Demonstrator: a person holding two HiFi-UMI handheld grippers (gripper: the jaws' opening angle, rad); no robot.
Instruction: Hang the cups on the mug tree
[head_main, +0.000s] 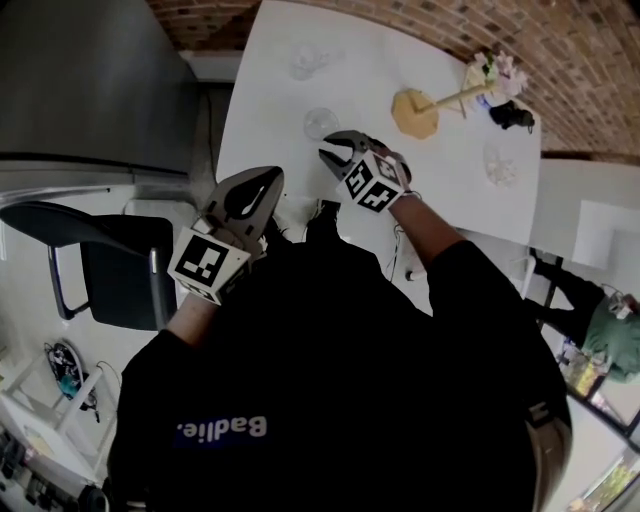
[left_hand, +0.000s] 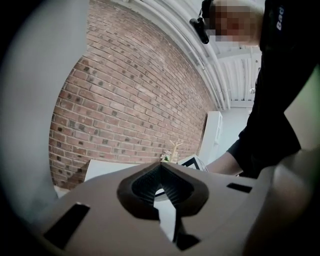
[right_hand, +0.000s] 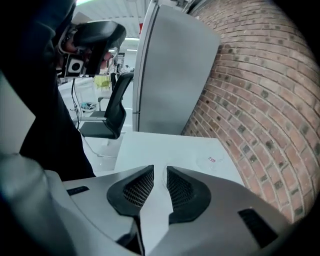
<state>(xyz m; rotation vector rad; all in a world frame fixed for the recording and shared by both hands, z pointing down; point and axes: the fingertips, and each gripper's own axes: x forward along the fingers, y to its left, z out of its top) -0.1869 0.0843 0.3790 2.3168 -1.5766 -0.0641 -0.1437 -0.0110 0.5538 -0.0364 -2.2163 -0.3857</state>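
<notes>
Glass cup (head_main: 320, 122) is sitting just beyond the right gripper (head_main: 334, 152), jaws narrowly parted and empty; left gripper (head_main: 268, 182) is hanging closed, farther back.

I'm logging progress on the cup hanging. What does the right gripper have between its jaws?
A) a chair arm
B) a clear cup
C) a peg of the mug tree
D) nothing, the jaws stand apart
D: the right gripper view shows the right gripper with a bare gap between its jaws, and only the white table behind it.
</notes>
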